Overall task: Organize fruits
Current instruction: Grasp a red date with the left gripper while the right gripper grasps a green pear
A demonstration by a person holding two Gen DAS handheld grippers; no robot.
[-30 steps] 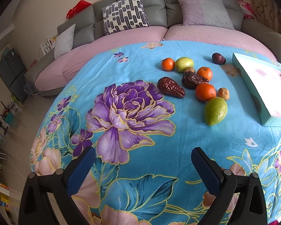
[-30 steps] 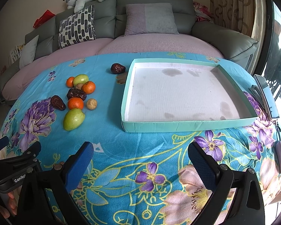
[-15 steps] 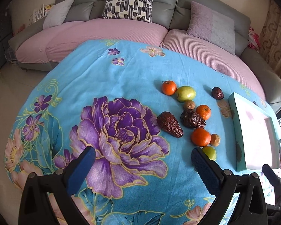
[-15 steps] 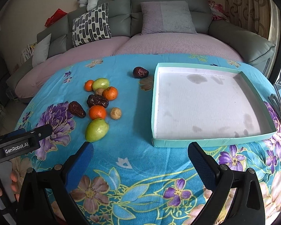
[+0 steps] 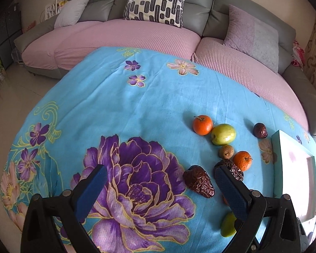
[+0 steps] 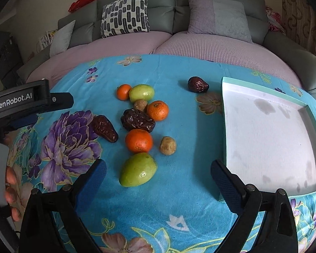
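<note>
Blue-padded left gripper (image 5: pixel 159 179) is hovering with jaws wide over the flowered bench (image 5: pixel 120 109), a dark date (image 5: pixel 199 181) lying beside its right finger. Right gripper (image 6: pixel 158 175) is gaping wide around a green fruit (image 6: pixel 138 169), the tray (image 6: pixel 269 139) sitting alongside.

Your fruits clustered mid-cloth, three oranges (image 6: pixel 138 140), two green mangoes (image 6: pixel 138 170), two wrinkled dark dates (image 6: pixel 137 120) touching, two small brown longans (image 6: pixel 168 145), one lone date (image 6: pixel 197 84) nearer the far edge, your teal tray (image 6: pixel 269 136) empty at right edge
</note>
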